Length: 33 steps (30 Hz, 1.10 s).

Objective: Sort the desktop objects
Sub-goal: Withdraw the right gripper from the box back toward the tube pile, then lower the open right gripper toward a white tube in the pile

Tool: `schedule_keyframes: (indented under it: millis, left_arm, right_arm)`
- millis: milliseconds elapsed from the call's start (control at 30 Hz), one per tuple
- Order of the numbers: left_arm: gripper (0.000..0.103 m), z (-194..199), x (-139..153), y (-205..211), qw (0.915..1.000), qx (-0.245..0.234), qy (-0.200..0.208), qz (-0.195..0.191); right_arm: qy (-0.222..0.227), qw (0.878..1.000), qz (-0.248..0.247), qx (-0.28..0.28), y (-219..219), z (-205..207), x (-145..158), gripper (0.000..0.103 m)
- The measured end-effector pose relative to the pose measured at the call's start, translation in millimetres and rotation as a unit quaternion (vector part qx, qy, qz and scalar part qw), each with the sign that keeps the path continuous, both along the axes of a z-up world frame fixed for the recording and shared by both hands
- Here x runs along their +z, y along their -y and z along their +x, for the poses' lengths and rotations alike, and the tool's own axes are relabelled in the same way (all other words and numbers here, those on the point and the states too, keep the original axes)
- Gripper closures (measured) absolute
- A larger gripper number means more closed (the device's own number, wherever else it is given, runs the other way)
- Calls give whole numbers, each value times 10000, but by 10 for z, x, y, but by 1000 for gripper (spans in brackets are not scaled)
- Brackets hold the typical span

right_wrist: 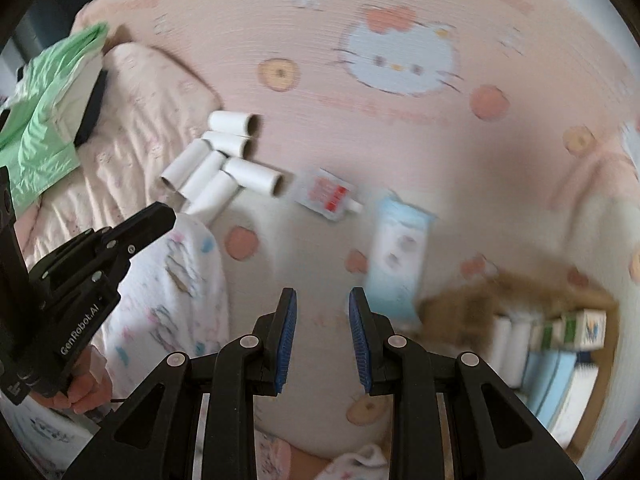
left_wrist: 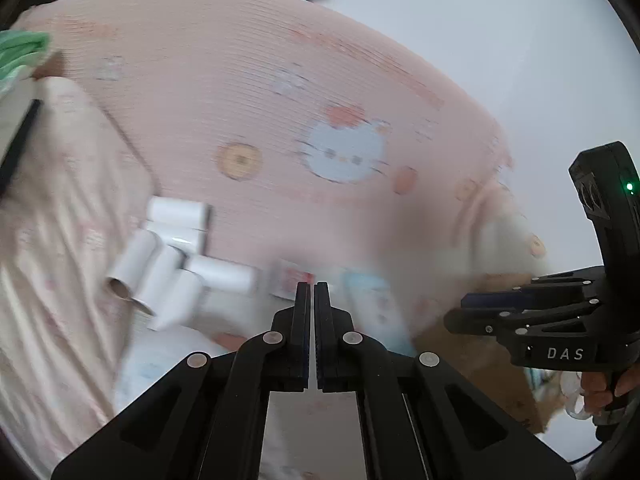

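Left wrist view motion-blurred, left gripper (left_wrist: 312, 292) pressed together, right gripper (right_wrist: 322, 300) spread, cardboard box (right_wrist: 460, 312) smeared

You see white paper tubes (right_wrist: 224, 160) on a pink cat-print sheet (right_wrist: 400, 12), a pale-blue packet (right_wrist: 400, 252), and a green bag (right_wrist: 48, 120).

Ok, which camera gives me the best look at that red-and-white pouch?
The right wrist view: the red-and-white pouch lies whole and unobstructed on the pink sheet, beside the white rolls. In the left wrist view it is badly blurred and partly hidden behind the shut left gripper.
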<state>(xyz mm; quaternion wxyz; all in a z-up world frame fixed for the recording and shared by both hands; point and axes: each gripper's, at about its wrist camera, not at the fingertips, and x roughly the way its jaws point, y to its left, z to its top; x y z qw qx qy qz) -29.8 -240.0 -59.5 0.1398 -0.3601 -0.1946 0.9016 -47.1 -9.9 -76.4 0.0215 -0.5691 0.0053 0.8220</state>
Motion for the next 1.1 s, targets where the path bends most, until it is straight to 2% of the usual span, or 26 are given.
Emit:
schedule_keyframes:
  millis: [100,267,400,533,667,833,1000,1100]
  left_arm:
    - [101,-40,-41,323,9996,277,7,-94]
    - [101,-134,-208,814,9973,630,379,-77]
    - [101,-222,-389,1063,9946,735,731,0]
    - [101,-313,-595,1228,9918,687,1039,296]
    - [101,-533,-907,1279,9837,468,1624,612]
    - [101,-727,-1147,1247,9768,379,1962,773]
    - [101,-933,-1372,1224,9646,302,2425,992]
    - [88,-1049,-1538,1220,9524,240,2804,1174]
  right_arm:
    - [6,9996,-45,273,263,-248,-42,80]
    - [152,9978,-92,634,602,-547,-183,80]
    - [301,9959,-138,838,801,-720,-316,80]
    - [420,9941,-261,971,919,-882,-454,80]
    - [488,9919,-509,1052,935,-1062,-621,80]
    - [547,9899,-821,1014,873,-1266,-885,80]
    - [574,9855,-1312,908,786,-1414,-1141,80]
    - [566,9837,-1446,911,769,-1492,-1303,80]
